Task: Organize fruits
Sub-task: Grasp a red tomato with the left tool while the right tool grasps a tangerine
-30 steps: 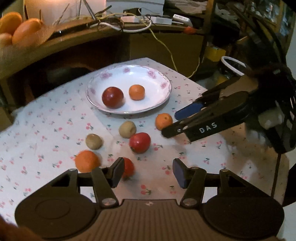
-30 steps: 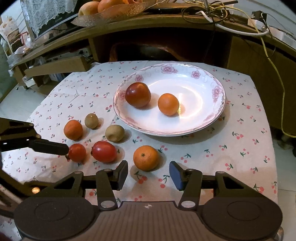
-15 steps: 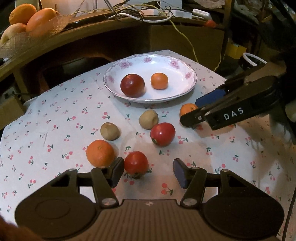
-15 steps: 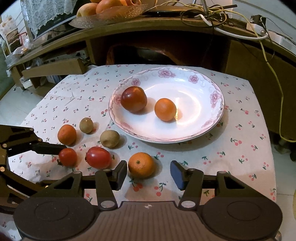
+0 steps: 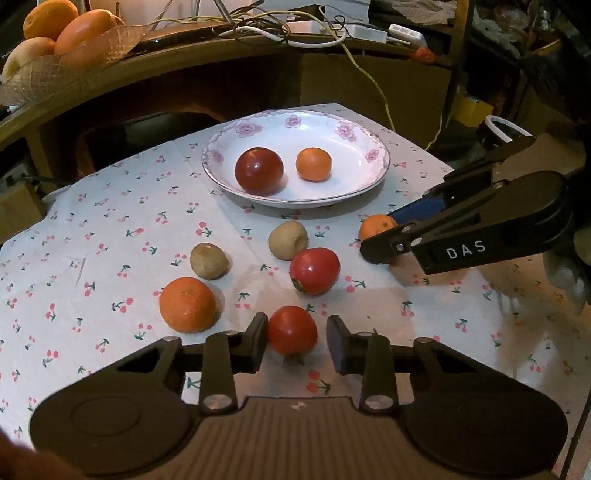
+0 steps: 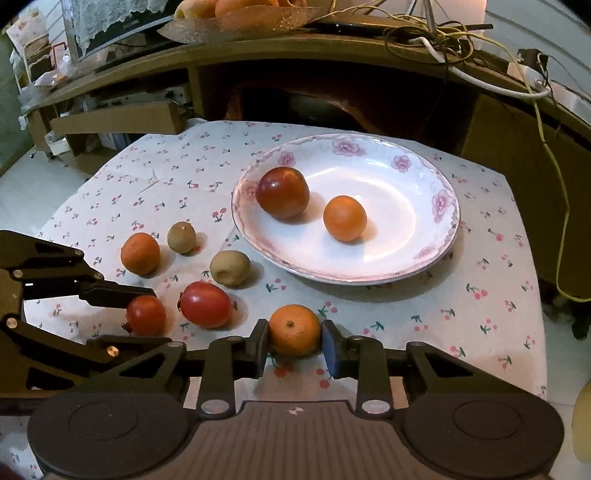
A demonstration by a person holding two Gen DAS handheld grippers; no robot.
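A flowered white plate [image 5: 354, 184] [image 6: 439, 251] holds a dark red apple [image 5: 259, 170] [image 6: 282, 192] and a small orange [image 5: 313, 164] [image 6: 344, 218]. On the cloth lie two kiwis [image 5: 208, 260] [image 5: 287, 240], an orange [image 5: 187, 304], and a red fruit [image 5: 314, 270]. My left gripper [image 5: 297, 339] is open around a small red fruit [image 5: 292, 330] [image 6: 146, 315], left pad touching it. My right gripper [image 6: 294, 345] is open, its pads close on both sides of an orange [image 6: 294, 329] [image 5: 376, 229] on the cloth.
A cherry-print cloth [image 5: 110, 229] covers the small table. Behind it stands a wooden shelf [image 5: 184, 74] with cables and a bowl of large oranges [image 5: 62, 33]. The table edge drops off at the right [image 6: 535, 295]. A cardboard box [image 6: 110, 122] lies at the far left.
Both grippers moved forward and down. The small red fruit now sits between my left fingers, and the orange sits between my right fingers, whose gap has narrowed.
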